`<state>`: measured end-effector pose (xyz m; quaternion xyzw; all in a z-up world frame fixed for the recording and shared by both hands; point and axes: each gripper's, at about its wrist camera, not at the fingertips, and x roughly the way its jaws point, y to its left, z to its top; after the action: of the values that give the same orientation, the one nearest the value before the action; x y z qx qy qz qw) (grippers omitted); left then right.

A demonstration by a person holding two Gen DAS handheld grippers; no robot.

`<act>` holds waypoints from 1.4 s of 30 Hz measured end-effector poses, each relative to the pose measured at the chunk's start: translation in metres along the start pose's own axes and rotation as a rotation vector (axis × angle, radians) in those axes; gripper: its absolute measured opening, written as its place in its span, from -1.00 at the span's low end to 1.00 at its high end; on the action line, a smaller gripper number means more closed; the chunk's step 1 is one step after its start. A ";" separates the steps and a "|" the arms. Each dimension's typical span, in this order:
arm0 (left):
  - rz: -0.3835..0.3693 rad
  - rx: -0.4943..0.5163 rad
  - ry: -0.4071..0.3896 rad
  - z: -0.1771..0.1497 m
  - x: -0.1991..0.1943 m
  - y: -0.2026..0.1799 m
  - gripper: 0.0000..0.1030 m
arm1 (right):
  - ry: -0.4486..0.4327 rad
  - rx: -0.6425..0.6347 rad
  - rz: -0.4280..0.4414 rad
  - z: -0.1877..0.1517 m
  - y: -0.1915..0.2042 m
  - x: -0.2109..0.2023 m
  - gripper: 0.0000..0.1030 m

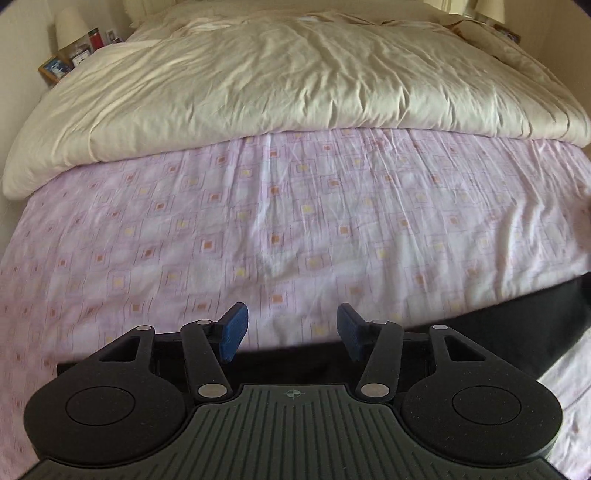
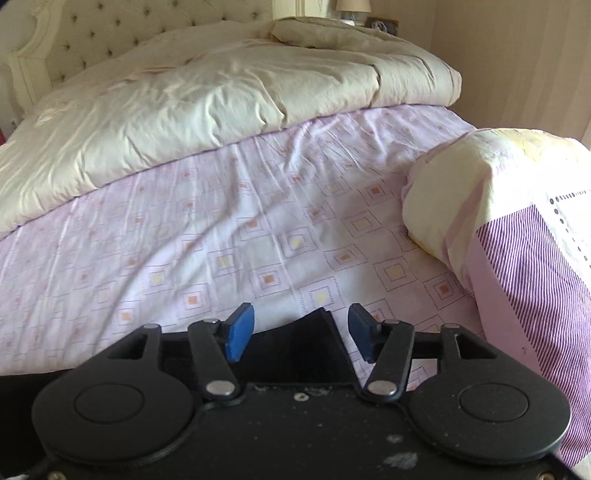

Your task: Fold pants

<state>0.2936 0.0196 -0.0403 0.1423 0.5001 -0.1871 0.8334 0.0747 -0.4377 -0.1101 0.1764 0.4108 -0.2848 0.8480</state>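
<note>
Black pants (image 1: 517, 321) lie on the pink patterned bed sheet (image 1: 295, 221) at the near edge, low right in the left wrist view. My left gripper (image 1: 291, 332) is open and empty above the sheet, left of the pants. In the right wrist view a corner of the black pants (image 2: 310, 347) sticks up between the blue pads (image 2: 240, 332) of my right gripper (image 2: 301, 334), which is open and not clamped on the cloth. Most of the pants is hidden under the gripper bodies.
A cream duvet (image 1: 277, 81) is folded back over the far half of the bed. A pink and yellow pillow (image 2: 509, 221) lies at the right. A tufted headboard (image 2: 110, 33) and bedside tables with frames (image 1: 70, 55) stand behind.
</note>
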 end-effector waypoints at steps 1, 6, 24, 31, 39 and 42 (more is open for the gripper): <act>0.013 -0.012 0.009 -0.012 -0.007 0.002 0.00 | 0.004 -0.008 0.021 -0.005 0.006 -0.007 0.34; 0.065 -0.098 0.065 -0.082 -0.036 0.010 0.00 | 0.028 -0.092 0.119 -0.043 0.055 -0.040 0.54; 0.031 -0.098 0.151 -0.184 -0.012 0.110 -0.01 | 0.247 -0.297 0.414 -0.183 0.275 -0.117 0.45; -0.019 0.051 0.155 -0.187 0.015 0.141 -0.01 | 0.278 -0.291 0.388 -0.219 0.347 -0.121 0.45; -0.050 0.174 0.133 -0.164 0.039 0.170 -0.01 | 0.307 -0.352 0.392 -0.232 0.407 -0.110 0.46; -0.063 0.170 0.137 -0.154 0.045 0.175 -0.01 | 0.319 -0.360 0.387 -0.231 0.421 -0.099 0.46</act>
<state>0.2725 0.2334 -0.1417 0.2093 0.5426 -0.2448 0.7758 0.1512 0.0455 -0.1423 0.1408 0.5413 -0.0096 0.8289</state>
